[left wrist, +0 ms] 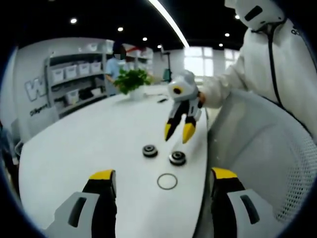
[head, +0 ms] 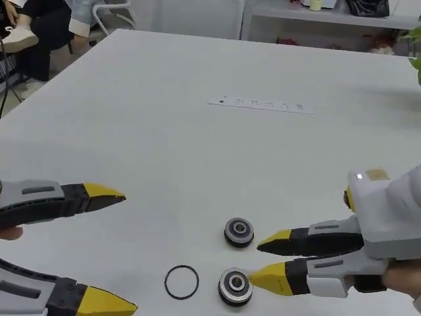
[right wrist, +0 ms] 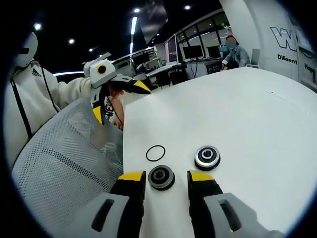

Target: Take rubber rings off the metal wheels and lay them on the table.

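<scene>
Two metal wheels lie near the table's front edge, one farther (head: 239, 232) and one nearer (head: 235, 287). A loose black rubber ring (head: 181, 282) lies flat to the left of the nearer wheel. My right gripper (head: 254, 262) is open, its yellow tips just right of the wheels, the lower tip almost at the nearer wheel. In the right gripper view that wheel (right wrist: 161, 177) sits just ahead of the open jaws, with the other wheel (right wrist: 207, 157) and the ring (right wrist: 155, 152) beyond. My left gripper (head: 128, 251) is wide open, left of the ring (left wrist: 167, 181).
The white table (head: 197, 151) stretches far ahead, with a flush socket panel (head: 263, 105) in its middle. A white mesh chair (right wrist: 64, 163) stands at the near edge. A potted plant (left wrist: 131, 79) stands on the table's far end; a seated person (head: 26, 33) is beyond the far left corner.
</scene>
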Demonstrator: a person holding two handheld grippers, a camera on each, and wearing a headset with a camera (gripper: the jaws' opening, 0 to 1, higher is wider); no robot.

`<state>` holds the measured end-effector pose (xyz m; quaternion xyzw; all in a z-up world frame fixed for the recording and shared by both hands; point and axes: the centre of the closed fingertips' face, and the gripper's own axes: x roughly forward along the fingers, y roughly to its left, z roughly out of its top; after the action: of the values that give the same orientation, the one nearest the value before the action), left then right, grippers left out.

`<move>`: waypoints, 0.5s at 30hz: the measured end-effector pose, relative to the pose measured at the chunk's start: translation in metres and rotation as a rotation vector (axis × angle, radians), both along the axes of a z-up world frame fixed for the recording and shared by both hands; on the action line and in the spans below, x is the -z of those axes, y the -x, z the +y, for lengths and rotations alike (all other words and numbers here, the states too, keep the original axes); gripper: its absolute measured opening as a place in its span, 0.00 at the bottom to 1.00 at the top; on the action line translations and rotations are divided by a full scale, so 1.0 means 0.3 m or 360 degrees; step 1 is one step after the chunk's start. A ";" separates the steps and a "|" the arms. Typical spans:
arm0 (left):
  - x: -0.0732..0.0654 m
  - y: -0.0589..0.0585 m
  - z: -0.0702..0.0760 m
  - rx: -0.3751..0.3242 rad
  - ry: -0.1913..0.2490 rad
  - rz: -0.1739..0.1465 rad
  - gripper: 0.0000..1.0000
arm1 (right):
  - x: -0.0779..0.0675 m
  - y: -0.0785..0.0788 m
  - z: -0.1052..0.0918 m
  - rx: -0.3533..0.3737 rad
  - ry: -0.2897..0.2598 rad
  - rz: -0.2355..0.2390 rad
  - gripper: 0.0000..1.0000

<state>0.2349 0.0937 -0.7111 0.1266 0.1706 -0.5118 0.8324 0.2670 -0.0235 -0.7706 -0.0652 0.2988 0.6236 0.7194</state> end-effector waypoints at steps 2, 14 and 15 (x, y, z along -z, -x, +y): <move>-0.009 -0.004 -0.013 0.0017 0.0003 0.0000 0.79 | 0.005 0.005 -0.007 -0.0015 0.0003 -0.0014 0.31; -0.037 -0.029 -0.100 0.0132 -0.0020 -0.0044 0.74 | 0.022 0.014 -0.056 -0.0053 0.0029 -0.0049 0.30; -0.038 -0.030 -0.107 0.0141 -0.0021 -0.0048 0.72 | 0.024 0.014 -0.058 -0.0052 0.0029 -0.0050 0.30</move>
<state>0.2440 0.0615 -0.6998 0.1472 0.1557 -0.5450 0.8106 0.2627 -0.0408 -0.7777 -0.0864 0.2921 0.6316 0.7130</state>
